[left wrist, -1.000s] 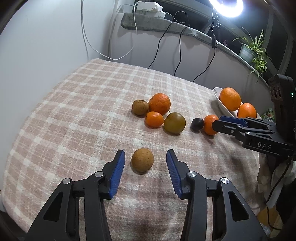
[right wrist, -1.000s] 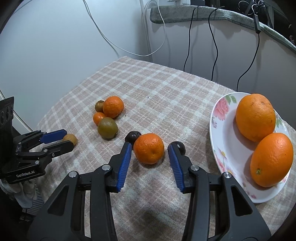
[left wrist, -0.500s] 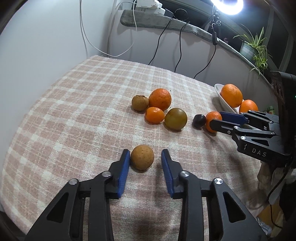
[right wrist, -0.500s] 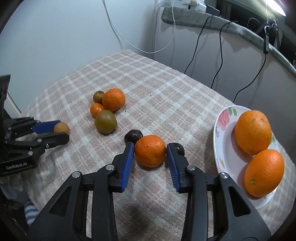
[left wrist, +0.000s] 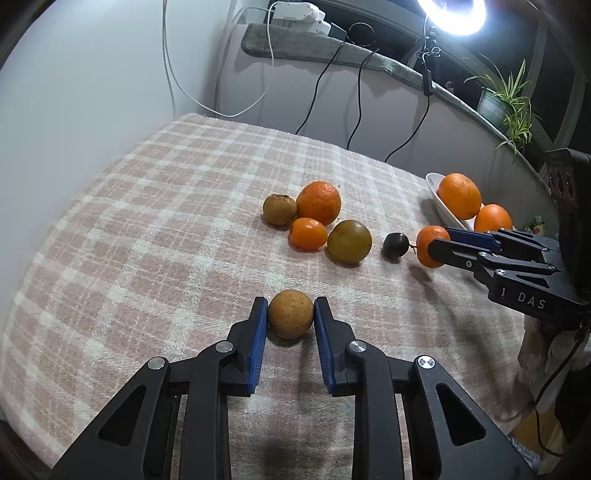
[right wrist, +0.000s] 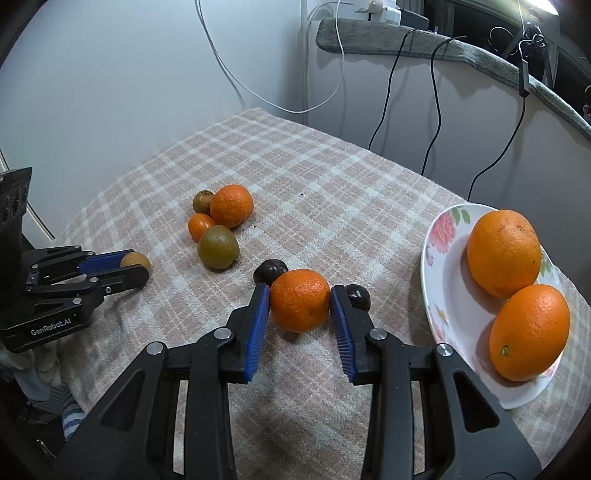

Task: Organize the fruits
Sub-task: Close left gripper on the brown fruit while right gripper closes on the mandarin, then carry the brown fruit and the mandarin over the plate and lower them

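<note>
A round brown fruit (left wrist: 290,319) lies on the checked cloth near the front edge, and my left gripper (left wrist: 290,306) is shut on it, both blue pads touching its sides. In the right wrist view my right gripper (right wrist: 300,295) has a tangerine (right wrist: 300,310) between its jaws, which are closing, and the pads touch its sides. Two dark fruits (right wrist: 269,269) (right wrist: 358,297) lie just beyond the right fingertips. A flowered white plate (right wrist: 439,280) to the right holds two large oranges (right wrist: 504,253). In the middle of the cloth sits a cluster: an orange (left wrist: 318,202), a brown fruit (left wrist: 279,209), a small tangerine (left wrist: 307,233) and a greenish fruit (left wrist: 349,240).
The table stands against a grey wall (left wrist: 92,92) on the left and a ledge (left wrist: 332,51) behind, with cables hanging down. A potted plant (left wrist: 506,99) and a ring light (left wrist: 450,14) are at the back right. The cloth drops off at the front edge.
The left jaws came together from wide apart onto the brown fruit. The right jaws narrowed until the pads met the tangerine. Neither fruit has left the cloth.
</note>
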Demonstrator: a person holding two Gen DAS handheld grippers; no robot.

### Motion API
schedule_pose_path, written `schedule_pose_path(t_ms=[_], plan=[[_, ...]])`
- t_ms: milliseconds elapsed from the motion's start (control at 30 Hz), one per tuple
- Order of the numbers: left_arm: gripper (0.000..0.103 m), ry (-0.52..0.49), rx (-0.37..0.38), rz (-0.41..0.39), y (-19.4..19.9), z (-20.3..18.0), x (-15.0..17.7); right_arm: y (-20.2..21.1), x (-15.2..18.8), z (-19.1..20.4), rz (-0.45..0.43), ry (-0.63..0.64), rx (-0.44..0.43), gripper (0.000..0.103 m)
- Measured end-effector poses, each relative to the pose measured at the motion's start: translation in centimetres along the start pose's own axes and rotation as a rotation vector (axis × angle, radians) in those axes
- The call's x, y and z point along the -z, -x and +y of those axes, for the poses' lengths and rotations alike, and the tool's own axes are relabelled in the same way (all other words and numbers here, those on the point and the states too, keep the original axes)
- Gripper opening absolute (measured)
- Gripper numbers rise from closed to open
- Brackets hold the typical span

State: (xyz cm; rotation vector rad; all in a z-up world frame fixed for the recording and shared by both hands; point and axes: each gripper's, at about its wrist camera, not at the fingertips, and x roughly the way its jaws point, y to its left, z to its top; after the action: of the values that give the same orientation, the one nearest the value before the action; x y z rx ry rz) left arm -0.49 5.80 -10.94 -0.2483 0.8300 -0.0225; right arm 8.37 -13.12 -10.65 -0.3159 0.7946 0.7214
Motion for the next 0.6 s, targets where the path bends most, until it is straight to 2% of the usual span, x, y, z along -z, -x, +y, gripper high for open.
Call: schedule_pose_path(t_ms=[400, 600], plan=[[0.024, -0.032, 0.073, -0.033, 0.1, -2.4, -1.7, 3.3, 0.3, -1.5, -0.065, -0.057, 0.002, 0.035], [0.024, -0.062, 0.125, -0.038, -0.5, -4.5, -2.7, 5.3, 1.1, -3.7, -0.091, -0.101, 0.035, 0.035]])
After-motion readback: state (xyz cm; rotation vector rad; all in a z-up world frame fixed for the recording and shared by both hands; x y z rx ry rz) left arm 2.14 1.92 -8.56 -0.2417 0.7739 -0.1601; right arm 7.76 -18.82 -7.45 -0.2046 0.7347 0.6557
